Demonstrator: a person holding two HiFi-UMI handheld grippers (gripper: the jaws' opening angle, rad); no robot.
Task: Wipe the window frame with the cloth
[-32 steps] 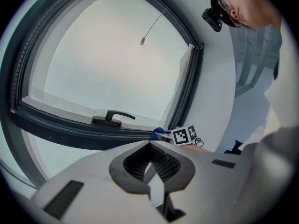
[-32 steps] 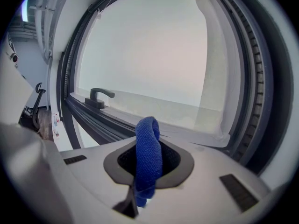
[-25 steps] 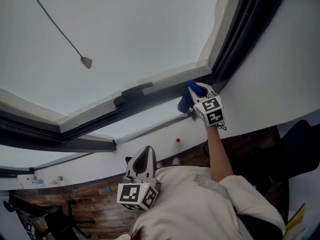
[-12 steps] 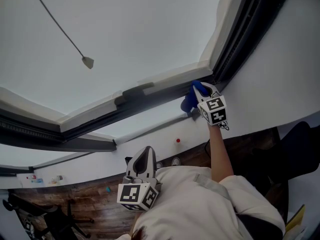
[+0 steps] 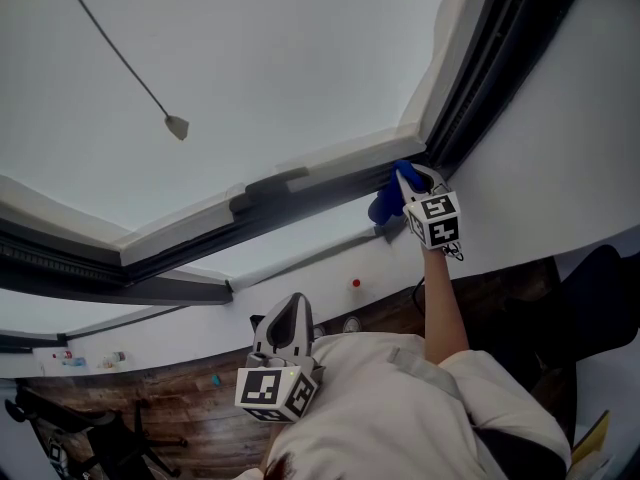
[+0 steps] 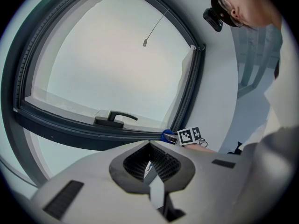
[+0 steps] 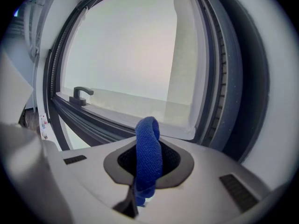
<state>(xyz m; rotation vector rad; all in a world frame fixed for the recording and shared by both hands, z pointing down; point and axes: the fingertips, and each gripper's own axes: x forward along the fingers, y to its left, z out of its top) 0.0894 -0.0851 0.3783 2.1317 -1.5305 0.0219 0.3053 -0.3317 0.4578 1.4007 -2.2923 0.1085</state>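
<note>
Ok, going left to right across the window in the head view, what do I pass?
Cord weight → window handle → blue cloth → upper marker cube.

A thin cord (image 5: 110,43) with a small grey end piece (image 5: 176,126) hangs across the pale glass (image 5: 280,58). A small red dot (image 5: 356,282) sits on the white wall (image 5: 560,148), near the brown wooden floor (image 5: 170,408).
</note>
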